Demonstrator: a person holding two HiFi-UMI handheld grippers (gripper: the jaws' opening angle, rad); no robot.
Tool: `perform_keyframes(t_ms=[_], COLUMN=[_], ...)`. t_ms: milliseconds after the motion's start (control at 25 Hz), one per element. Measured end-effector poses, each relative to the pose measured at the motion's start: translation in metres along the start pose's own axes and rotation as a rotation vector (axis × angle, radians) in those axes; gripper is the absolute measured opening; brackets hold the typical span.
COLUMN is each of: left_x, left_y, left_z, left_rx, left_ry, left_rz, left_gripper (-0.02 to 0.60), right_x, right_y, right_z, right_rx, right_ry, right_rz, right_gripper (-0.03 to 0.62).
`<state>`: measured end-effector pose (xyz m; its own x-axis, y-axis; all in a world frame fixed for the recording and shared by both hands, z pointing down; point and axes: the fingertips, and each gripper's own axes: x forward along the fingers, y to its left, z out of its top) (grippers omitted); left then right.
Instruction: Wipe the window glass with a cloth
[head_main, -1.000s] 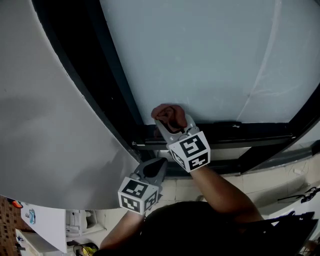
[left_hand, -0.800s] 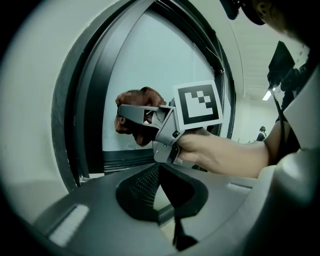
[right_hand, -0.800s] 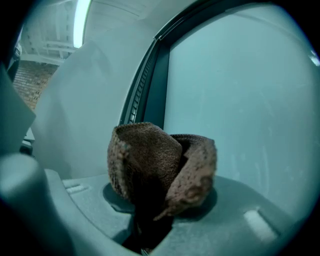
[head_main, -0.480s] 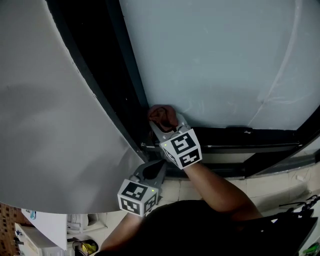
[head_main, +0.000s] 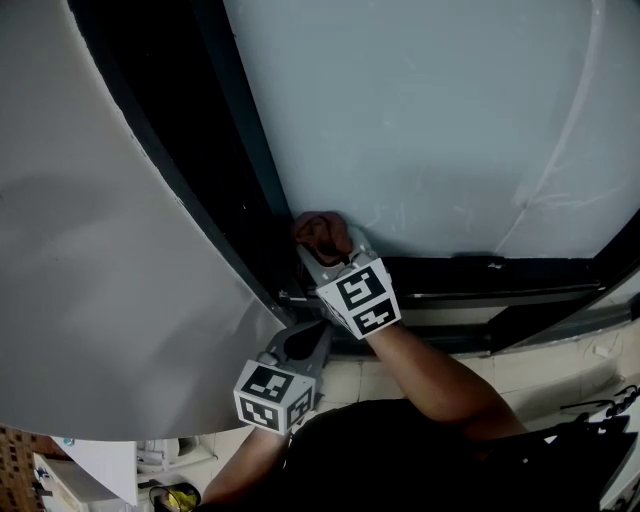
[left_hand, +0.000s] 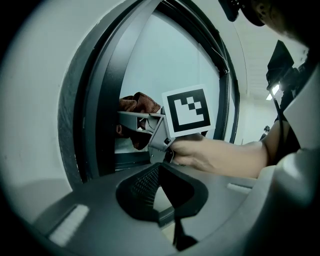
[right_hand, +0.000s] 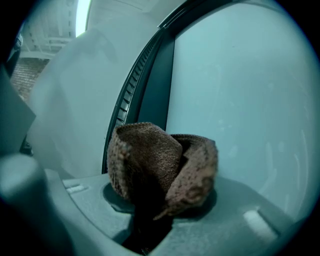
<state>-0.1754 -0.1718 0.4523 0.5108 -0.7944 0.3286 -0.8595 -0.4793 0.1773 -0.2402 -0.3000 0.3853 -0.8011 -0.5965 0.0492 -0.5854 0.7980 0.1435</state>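
R gripper (head_main: 327, 243) clamps brown cloth (right_hand: 160, 165) on glass (head_main: 420, 120) by black frame (head_main: 250, 170). Risk: cloth snags on frame and pulls loose. L gripper (head_main: 306, 342), below frame, is closed and empty.

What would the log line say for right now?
right gripper: shut on cloth | cloth: lower-left corner of window glass, beside frame | left gripper: shut, empty, off the glass

The cloth (right_hand: 160, 167) was a coarse, nubbly brown weave, matt and rough. The right gripper (right_hand: 155, 212) holding it was dull grey plastic with a fine grain, and the left gripper (left_hand: 160, 172) had a ribbed dark pad (left_hand: 142, 186). The window glass (head_main: 430, 120) looked smooth and faintly streaked, its frame (head_main: 245, 170) dark and matt.
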Motion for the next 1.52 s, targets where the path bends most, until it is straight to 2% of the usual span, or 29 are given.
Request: perform_keyframes(t_ms=[560, 1400, 1520], left_x=[0.018, 0.063, 0.07], left_y=[-0.027, -0.09, -0.1], left_z=[-0.001, -0.001, -0.001], left_rx=[0.021, 0.05, 0.052], left_ry=[0.026, 0.059, 0.06], left_rz=[-0.06, -0.172, -0.186], left_gripper=[0.017, 0.017, 0.017], right_x=[-0.035, -0.112, -0.125], right_y=[-0.029, -0.098, -0.109], right_z=[-0.009, -0.018, -0.016], right_rx=[-0.005, 0.004, 0.048], right_ry=[0.015, 0.015, -0.004], right_rz=[-0.051, -0.169, -0.176], right_gripper=[0.135, 0.135, 0.134])
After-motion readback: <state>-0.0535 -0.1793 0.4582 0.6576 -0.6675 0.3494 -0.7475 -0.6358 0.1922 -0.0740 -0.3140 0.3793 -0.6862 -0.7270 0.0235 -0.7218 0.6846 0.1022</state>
